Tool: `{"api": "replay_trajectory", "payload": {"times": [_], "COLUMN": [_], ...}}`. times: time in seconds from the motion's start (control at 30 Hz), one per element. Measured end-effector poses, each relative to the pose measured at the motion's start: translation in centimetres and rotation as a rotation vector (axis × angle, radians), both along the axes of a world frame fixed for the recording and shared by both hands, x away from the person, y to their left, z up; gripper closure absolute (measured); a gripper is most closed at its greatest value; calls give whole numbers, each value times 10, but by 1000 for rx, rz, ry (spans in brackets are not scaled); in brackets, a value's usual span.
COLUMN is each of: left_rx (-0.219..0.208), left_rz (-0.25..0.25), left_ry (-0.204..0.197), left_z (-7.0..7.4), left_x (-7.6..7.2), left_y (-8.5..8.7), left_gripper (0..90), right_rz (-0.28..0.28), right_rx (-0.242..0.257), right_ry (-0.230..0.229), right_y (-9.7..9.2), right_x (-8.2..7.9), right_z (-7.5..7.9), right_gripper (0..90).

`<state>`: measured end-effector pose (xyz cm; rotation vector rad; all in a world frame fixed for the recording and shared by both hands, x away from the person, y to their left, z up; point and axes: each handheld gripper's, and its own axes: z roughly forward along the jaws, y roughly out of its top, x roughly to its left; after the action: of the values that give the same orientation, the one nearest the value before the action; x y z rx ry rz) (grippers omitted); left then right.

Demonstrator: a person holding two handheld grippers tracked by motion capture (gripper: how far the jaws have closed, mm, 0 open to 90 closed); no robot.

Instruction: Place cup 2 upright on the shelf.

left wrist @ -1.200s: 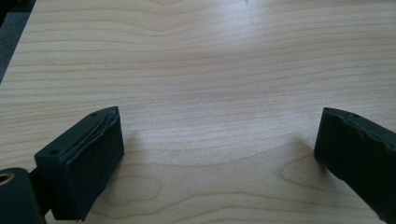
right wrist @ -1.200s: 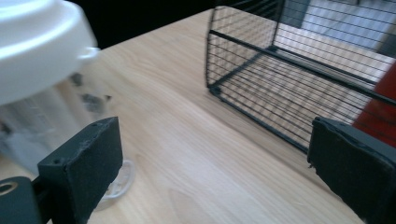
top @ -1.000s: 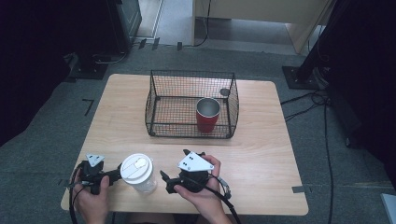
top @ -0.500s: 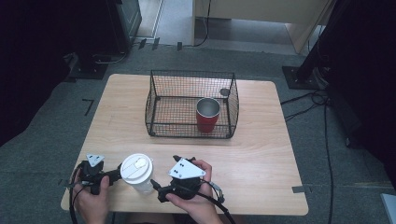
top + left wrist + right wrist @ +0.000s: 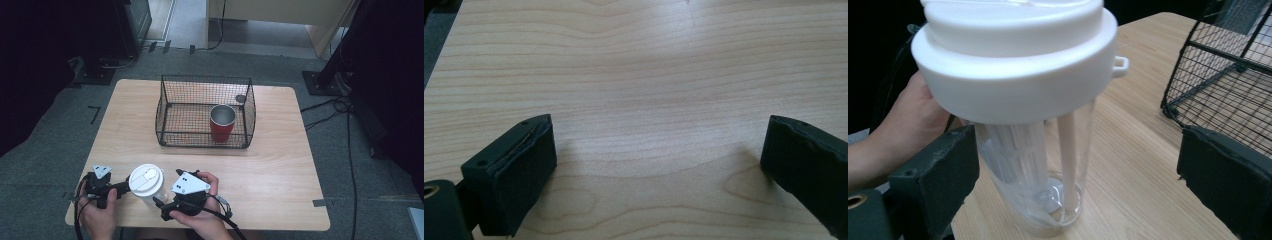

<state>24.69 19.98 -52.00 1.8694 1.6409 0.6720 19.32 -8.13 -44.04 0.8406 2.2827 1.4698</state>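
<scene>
A clear plastic cup (image 5: 146,181) with a white lid stands near the table's front left edge; in the right gripper view the cup (image 5: 1033,150) shows close up, with a straw inside. My right gripper (image 5: 166,186) points left at it, and the right gripper (image 5: 1080,145) is open with the cup between the jaws. Its left jaw is close beside the wall and its right jaw stands well apart. My left gripper (image 5: 122,189) rests just left of the cup. In its own view the left gripper (image 5: 659,135) is open over bare wood.
A black wire basket (image 5: 200,140) stands at the middle back of the wooden table (image 5: 280,170), with a red cup (image 5: 222,125) upright inside at its right. The basket's corner (image 5: 1228,75) rises beyond my right jaw. A hand (image 5: 908,125) holds the left gripper behind the clear cup.
My right gripper has slid left towards the clear cup and turned to face it, so the cup stands between its jaws. The left gripper and the cup have stayed put.
</scene>
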Motion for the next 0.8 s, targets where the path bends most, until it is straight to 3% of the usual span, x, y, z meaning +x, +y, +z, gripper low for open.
{"api": "replay_trajectory", "payload": {"times": [0.37, 0.8], "left_rx": [0, 0], "left_rz": [0, 0], "left_ry": [0, 0], "left_z": [0, 0], "left_x": [0, 0], "left_y": [0, 0], "left_gripper": [21, 21], "right_rz": [33, 33], "right_rx": [-4, -40], "right_ry": [-6, -15], "right_y": [21, 47], "right_x": [2, 9], "right_z": [0, -4], "right_gripper": [43, 67]}}
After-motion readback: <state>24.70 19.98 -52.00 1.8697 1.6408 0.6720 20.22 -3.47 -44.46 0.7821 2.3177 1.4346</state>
